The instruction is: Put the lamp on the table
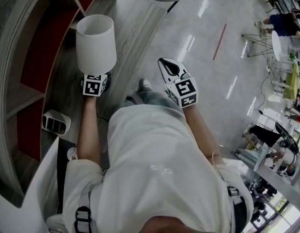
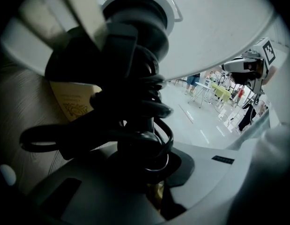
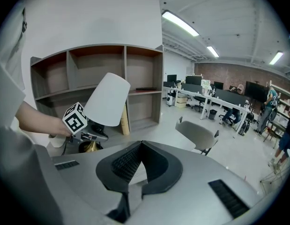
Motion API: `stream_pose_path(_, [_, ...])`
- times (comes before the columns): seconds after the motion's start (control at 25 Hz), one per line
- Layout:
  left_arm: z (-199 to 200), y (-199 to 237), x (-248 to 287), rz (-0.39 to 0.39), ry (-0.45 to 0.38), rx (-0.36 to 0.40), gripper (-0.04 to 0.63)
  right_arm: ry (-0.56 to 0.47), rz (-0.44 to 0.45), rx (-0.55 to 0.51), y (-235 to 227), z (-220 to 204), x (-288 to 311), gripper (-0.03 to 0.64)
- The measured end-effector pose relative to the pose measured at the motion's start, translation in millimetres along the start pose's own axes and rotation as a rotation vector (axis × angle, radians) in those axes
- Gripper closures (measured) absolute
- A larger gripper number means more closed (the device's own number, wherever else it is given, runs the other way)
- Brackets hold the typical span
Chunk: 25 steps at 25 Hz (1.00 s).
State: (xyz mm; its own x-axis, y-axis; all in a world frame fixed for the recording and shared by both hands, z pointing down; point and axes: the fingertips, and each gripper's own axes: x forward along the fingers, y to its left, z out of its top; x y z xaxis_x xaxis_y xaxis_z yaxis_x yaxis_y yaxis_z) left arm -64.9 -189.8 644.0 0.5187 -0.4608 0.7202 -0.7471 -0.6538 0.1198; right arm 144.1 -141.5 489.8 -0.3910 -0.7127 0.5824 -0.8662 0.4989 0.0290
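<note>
Lamp [image 1: 95, 42], white tapered shade, dark stem wound in black cord: riding tilted in the left gripper [image 2: 149, 172], jaws clamping the stem beneath the shade. Right gripper [image 3: 137, 146] is hanging alongside, closed and empty. Probably light but top-heavy, with a crushable shade; the stem is serving as the sound hold.

The lamp [image 1: 95, 42] has a white, smooth, matt shade; whether it is cloth or paper cannot be told. Its cord [image 2: 135, 107], wound round the stem, is glossy black plastic. Its base [image 3: 92, 146] looks like polished brass. The left gripper [image 2: 147, 177] and right gripper [image 3: 141, 146] have matt grey plastic shells; the right gripper's pads [image 3: 124, 163] are black and ribbed. The shelf unit [image 3: 112, 74] shows matt wood grain. The floor [image 1: 198, 38] is glossy.
</note>
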Motion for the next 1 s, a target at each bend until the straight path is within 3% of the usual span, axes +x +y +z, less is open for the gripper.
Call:
stream_pose_path(0.44, [-12.4,5.6,-4.5,0.006,-0.035,-0.027,0.554,0.011,0.045,-0.012,9.5,-2.2,15.8,0.589])
stream_pose_path(1.0, [-24.7,4.5,-21.5,0.044,-0.027,-0.067,0.489,0.012,0.113,-0.037,24.4,-1.6,21.4,0.589])
